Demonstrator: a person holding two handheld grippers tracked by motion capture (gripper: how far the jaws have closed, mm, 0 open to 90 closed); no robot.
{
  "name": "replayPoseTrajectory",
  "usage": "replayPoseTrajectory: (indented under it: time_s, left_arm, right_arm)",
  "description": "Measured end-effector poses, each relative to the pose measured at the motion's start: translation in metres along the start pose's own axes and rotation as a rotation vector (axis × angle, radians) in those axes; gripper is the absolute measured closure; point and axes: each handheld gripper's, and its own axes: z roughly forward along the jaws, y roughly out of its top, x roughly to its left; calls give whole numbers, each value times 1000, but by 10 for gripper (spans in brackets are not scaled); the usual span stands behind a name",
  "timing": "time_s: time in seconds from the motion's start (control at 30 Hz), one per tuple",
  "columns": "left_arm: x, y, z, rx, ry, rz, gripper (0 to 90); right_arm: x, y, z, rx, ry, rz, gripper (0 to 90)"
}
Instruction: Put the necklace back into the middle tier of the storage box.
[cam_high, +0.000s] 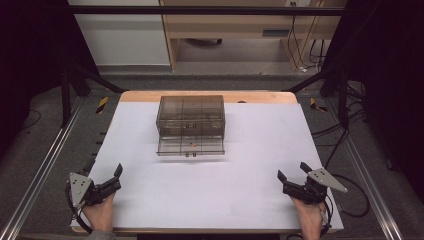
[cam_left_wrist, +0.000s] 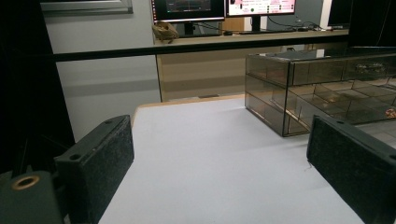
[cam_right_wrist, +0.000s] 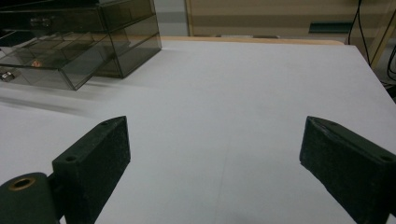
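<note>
- The drawer box (cam_high: 190, 125) stands on the desk (cam_high: 250, 150), in the middle of its far half, a little left of centre in the high view.
- It is made of smoky clear plastic, and its lowest drawer (cam_high: 190, 148) is pulled out toward the person.
- The left gripper (cam_high: 113, 179) is at the near left corner of the desk, held by the left hand (cam_high: 100, 212). Its jaws stand wide apart and hold nothing.
- The right gripper (cam_high: 292, 174) is at the near right corner, held by the right hand (cam_high: 309, 217). Its jaws are also wide apart and hold nothing.
- Both grippers are well apart from the box, with bare white desk between them and it.
- In the left gripper view the box (cam_left_wrist: 322, 88) is ahead and to the right, behind the right jaw.
- In the right gripper view the box (cam_right_wrist: 79, 42) is far ahead at the upper left, with its open drawer (cam_right_wrist: 46, 65) toward the left edge.
</note>
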Motion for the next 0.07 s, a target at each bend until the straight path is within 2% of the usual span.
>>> replayPoseTrajectory:
  time_s: [0.07]
  left_arm:
    - [0,0,0,0,0,-1,72]
  right_arm:
    - [0,-1,0,5,1,6,90]
